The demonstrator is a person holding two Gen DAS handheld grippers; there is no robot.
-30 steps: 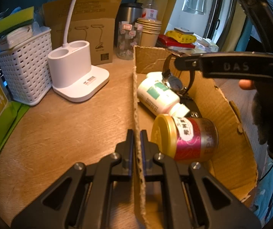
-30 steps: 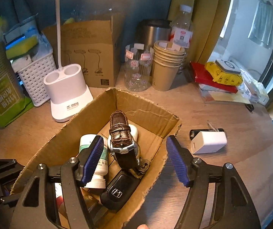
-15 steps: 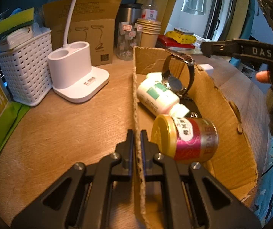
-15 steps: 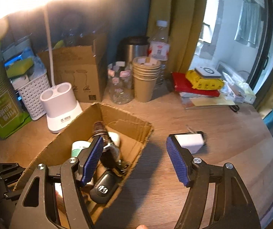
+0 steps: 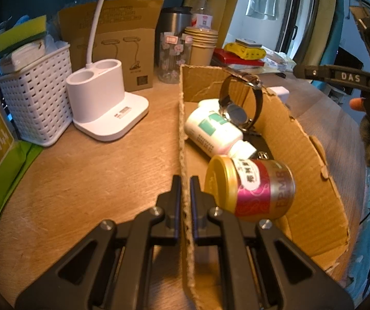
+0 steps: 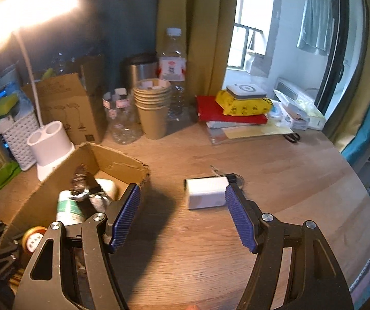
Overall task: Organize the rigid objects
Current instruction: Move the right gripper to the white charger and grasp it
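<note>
My left gripper (image 5: 184, 196) is shut on the near left wall of the open cardboard box (image 5: 311, 180). Inside the box lie a gold-lidded red tin (image 5: 252, 187), a white pill bottle (image 5: 213, 131), a wristwatch with a brown strap (image 5: 239, 103) and a dark car key, mostly hidden. My right gripper (image 6: 182, 218) stands open over the bare wooden desk with nothing between its blue pads (image 6: 126, 215). Just beyond its right finger lies a white charger block (image 6: 205, 192) against a small black device (image 6: 232, 178). The box (image 6: 117, 161) is at its left.
Along the back stand a white lamp base (image 5: 102, 98), a white lattice basket (image 5: 35, 95), a brown carton (image 5: 123, 51), a glass jar (image 6: 121, 121), stacked paper cups (image 6: 154, 108), a water bottle (image 6: 173, 75) and a pile of books (image 6: 231, 111). Scissors (image 6: 292, 137) lie far right.
My right gripper has pulled away from over the box, to the right, and now hangs above the desk near the white charger. The watch stays in the box. The left gripper has not moved.
</note>
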